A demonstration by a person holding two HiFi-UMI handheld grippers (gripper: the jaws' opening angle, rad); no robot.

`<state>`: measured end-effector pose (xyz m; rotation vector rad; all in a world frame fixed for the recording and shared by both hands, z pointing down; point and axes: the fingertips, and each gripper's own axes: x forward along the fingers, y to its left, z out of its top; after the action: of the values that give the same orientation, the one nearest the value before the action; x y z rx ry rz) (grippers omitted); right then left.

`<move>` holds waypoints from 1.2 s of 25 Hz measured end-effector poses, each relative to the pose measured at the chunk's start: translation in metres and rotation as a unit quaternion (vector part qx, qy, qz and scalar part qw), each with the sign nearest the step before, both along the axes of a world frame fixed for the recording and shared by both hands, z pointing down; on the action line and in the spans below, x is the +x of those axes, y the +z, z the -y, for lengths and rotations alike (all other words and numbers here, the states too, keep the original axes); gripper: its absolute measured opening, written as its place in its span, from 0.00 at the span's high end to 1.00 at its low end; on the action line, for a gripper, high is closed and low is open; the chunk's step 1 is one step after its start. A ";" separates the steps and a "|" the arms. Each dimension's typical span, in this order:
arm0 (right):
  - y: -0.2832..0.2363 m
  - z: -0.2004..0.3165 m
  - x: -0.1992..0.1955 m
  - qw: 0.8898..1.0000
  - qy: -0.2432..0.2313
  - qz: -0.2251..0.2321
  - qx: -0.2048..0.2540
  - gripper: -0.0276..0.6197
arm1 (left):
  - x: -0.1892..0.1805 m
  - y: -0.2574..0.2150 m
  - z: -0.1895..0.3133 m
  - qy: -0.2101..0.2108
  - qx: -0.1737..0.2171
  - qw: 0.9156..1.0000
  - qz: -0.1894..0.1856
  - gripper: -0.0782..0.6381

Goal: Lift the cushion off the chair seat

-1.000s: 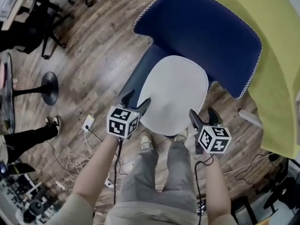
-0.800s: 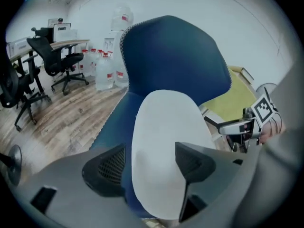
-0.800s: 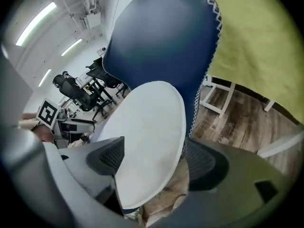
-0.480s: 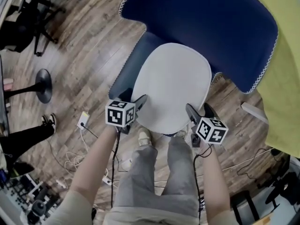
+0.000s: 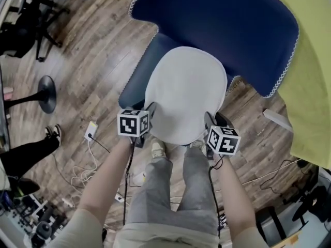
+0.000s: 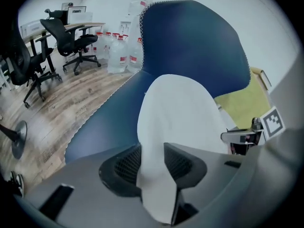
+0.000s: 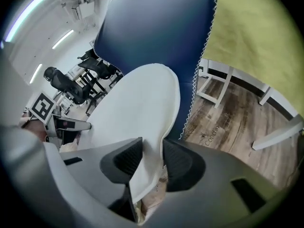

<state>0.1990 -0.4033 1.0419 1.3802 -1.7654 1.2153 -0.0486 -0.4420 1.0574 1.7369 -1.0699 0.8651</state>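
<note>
Grip is the weak spot here, imo. Both tongs have just been closing, and each one is now clamped on the near rim of the cushion (image 5: 186, 94): left tongs (image 6: 153, 161) on the front-left part, right tongs (image 7: 152, 159) on the front-right part. The cushion itself lies flat on the chair seat (image 5: 137, 87), with its far end up near the blue backrest (image 5: 217, 30).

What I'd worry about:

- Only a thin strip of the rim is pinched on each side. All the weight hangs forward of that, so on the lift the fabric could creep out of one side and the whole thing would swing from the other.
- Both holds are on the same near edge. Raise them and the far end will probably droop and drag along the seat or catch on the backrest rather than come away clean.
- If one hand rises faster, the cushion tilts and twists, which loads the lower hold even more.
- A drop lands it on the floor (image 5: 88, 50), right by the person's feet.

I can't tell whether the cushion is tied or stuck to the seat. If it is, pulling could tug the chair along too.
</note>
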 end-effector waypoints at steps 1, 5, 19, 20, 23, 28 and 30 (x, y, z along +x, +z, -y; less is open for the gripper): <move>-0.006 -0.001 -0.001 1.000 -0.002 0.010 0.002 0.75 | -0.002 -0.003 -0.002 -0.002 -0.003 1.000 0.003 0.68; -0.036 -0.004 0.004 0.999 -0.012 0.032 0.020 0.83 | 0.004 -0.029 -0.010 0.008 0.002 1.000 -0.004 0.76; -0.321 -0.003 -0.056 0.987 -0.040 0.058 0.148 0.84 | -0.055 -0.297 -0.010 -0.008 0.086 0.994 -0.073 0.76; -0.355 -0.001 -0.068 0.985 -0.042 0.053 0.158 0.84 | -0.066 -0.329 -0.008 -0.008 0.097 0.992 -0.077 0.76; -0.435 0.005 -0.085 0.978 -0.053 0.047 0.196 0.84 | -0.081 -0.404 0.000 -0.013 0.133 0.988 -0.083 0.76; -0.545 -0.016 -0.089 0.964 -0.070 0.044 0.251 0.84 | -0.086 -0.510 -0.024 -0.027 0.183 0.978 -0.098 0.76; -0.582 -0.022 -0.090 0.958 -0.080 0.045 0.273 0.84 | -0.087 -0.546 -0.033 -0.029 0.204 0.974 -0.098 0.76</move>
<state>0.1092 -0.3812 0.4599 1.4478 -2.3438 0.7372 -0.1356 -0.4087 0.5109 2.0669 -1.2173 0.4418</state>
